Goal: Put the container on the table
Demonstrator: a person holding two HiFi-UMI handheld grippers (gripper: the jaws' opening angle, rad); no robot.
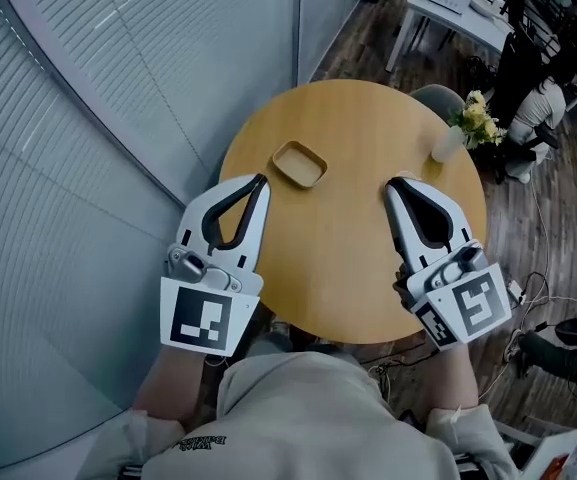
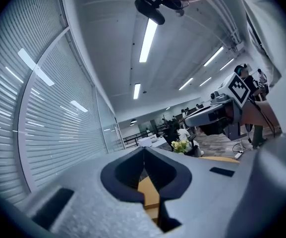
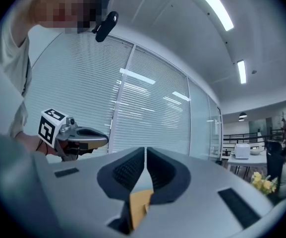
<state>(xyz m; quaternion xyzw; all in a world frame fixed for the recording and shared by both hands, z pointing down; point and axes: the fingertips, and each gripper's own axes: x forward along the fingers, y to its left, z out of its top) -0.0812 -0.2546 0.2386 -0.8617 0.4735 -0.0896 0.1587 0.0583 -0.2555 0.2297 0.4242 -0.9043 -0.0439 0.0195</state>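
Observation:
A small tan container [image 1: 300, 163], shallow and rounded, lies on the round wooden table [image 1: 353, 258] towards its far left. My left gripper [image 1: 258, 180] hovers over the table's left edge, jaws shut and empty, its tips just left of and nearer than the container. My right gripper [image 1: 392, 183] is over the table's right half, also shut with nothing held. In the left gripper view the shut jaws [image 2: 143, 150] point level across the room; the right gripper [image 2: 217, 115] shows at the right. In the right gripper view the jaws [image 3: 145, 151] meet at the tips.
A vase of yellow-white flowers [image 1: 473, 123] stands at the table's far right edge. Window blinds [image 1: 88, 108] close off the left side. A white desk [image 1: 453, 8] and seated people are beyond the table; cables lie on the floor [image 1: 538, 298] to the right.

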